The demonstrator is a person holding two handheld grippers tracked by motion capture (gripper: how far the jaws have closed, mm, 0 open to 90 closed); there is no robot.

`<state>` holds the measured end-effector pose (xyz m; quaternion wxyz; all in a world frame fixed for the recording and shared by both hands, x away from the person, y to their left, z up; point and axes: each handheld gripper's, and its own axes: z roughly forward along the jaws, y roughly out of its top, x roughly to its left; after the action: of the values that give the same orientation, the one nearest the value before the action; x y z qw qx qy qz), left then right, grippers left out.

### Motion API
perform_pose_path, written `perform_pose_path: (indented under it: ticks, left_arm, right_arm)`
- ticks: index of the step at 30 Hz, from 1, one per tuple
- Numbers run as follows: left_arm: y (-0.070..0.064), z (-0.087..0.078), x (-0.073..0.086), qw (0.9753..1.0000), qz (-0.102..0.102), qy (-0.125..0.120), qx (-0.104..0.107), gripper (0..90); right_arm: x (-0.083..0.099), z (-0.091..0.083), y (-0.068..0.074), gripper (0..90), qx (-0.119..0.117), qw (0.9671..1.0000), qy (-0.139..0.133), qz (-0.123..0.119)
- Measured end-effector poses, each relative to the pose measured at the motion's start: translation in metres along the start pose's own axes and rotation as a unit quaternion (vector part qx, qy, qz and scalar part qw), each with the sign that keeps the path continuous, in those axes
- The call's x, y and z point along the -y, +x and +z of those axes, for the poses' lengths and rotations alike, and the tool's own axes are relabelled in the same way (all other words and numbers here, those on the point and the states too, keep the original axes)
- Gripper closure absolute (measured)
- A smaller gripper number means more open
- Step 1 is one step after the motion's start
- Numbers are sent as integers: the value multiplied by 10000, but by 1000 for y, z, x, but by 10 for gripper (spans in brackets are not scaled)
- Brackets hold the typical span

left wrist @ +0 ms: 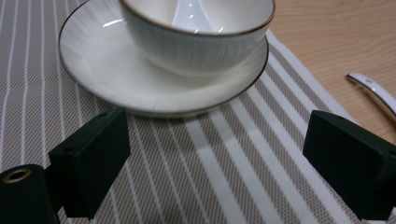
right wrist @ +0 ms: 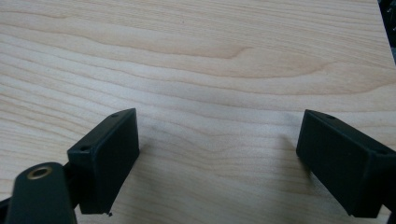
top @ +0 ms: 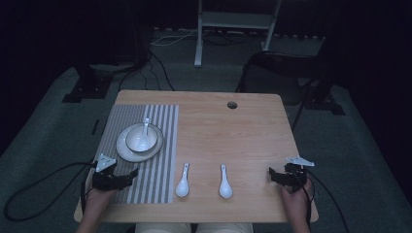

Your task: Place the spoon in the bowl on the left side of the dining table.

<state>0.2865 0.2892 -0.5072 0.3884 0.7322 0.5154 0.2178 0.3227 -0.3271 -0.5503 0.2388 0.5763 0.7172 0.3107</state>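
A white bowl with a white spoon in it stands on a white saucer, on a grey striped placemat at the table's left. Two more white spoons lie on the bare wood: one just right of the mat, one further right. My left gripper is open over the mat's near part, below the saucer and bowl. My right gripper is open near the table's right front, above bare wood.
The wooden table has a round cable hole at the back. A spoon handle shows at the right in the left gripper view. Cables and stand legs lie on the dark floor beyond the table.
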Motion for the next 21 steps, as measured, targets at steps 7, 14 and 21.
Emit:
perform_pose_path:
  ticks: [7,14,21]
  left_arm:
    - [10,-10,23,9997,-171,143,-27,75]
    - [17,-17,38,9995,-185,245,-86,76]
    - [23,-27,50,9991,-348,239,-106,76]
  right_arm:
    - [0,0,0,125,1,10000,0,0]
    - [0,0,0,125,0,10000,0,1]
    - [0,0,0,125,-1,10000,0,0]
